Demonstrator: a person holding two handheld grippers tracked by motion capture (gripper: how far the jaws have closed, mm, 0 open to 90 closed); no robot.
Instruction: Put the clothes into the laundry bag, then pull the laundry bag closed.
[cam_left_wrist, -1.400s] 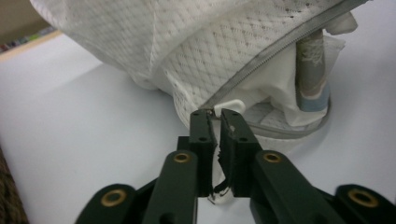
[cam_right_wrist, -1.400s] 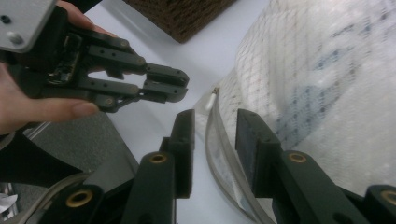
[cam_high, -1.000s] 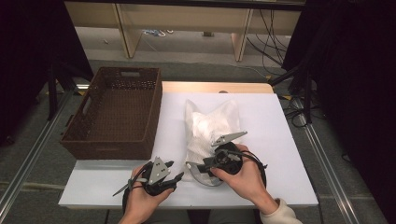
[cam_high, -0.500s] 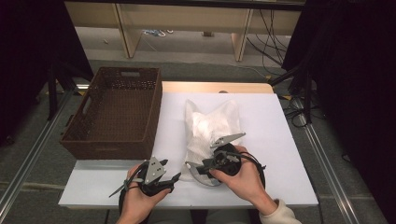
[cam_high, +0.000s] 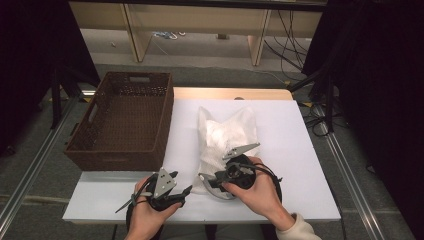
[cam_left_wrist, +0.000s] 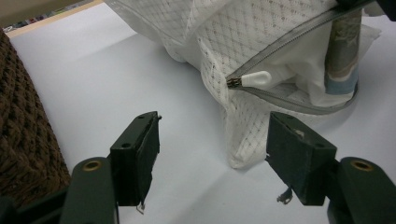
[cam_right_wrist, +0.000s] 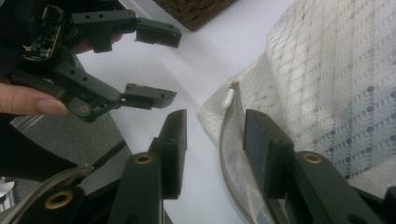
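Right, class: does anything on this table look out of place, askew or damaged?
Nothing looks damaged or spilled. The white mesh laundry bag lies rumpled on the table, its zipper partly open near the white pull tab, with patterned fabric showing inside. The wicker basket sits squarely at the left.

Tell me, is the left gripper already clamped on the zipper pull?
No, the left gripper stands open, short of the zipper pull.

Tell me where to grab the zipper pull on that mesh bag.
Pinch the white pull across its flat tab, coming with the left gripper from the bag's near corner. It probably lies loose at the zipper's end, pointing along the open mouth.
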